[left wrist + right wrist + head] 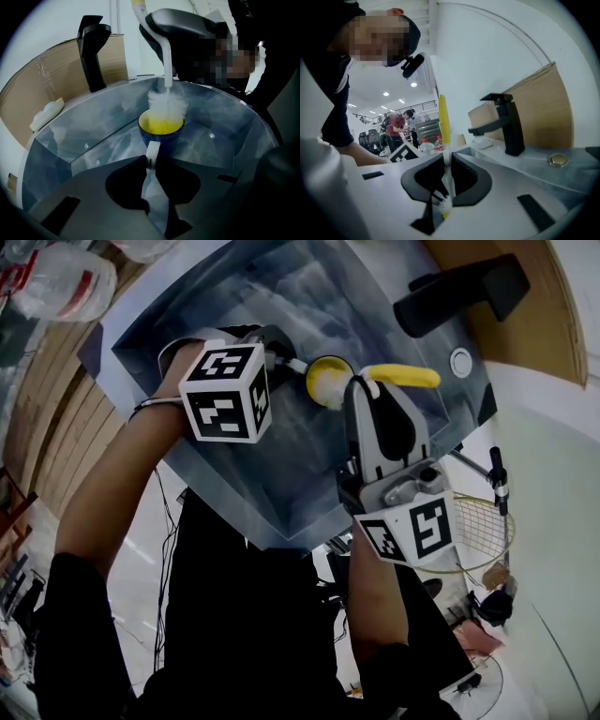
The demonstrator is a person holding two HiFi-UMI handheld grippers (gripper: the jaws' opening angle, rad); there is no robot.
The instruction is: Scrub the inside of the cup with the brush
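1. A blue cup (161, 129) with a yellow inside stands upright on the floor of the steel sink (93, 126), roughly mid-basin.
2. The left gripper (151, 159) points steeply down into the sink. Its jaws are pinched together on the cup's white handle (152, 152), gripping it at the jaw tips only.
3. The right gripper (445, 159) is clamped on the thin white stem of the brush (165, 101). The brush's yellow grip (403, 376) sticks out past the jaw tips.
4. In the left gripper view the stem curves down from the right gripper, and the white bristles sit in the mouth of the cup. They cover the far side of the rim, with yellow showing below them.
5. A black faucet (92, 51) stands on the ledge behind the basin, in front of a sheet of cardboard (56, 70).
6. A small round brass fitting (558, 160) is set in the ledge just beside the faucet.
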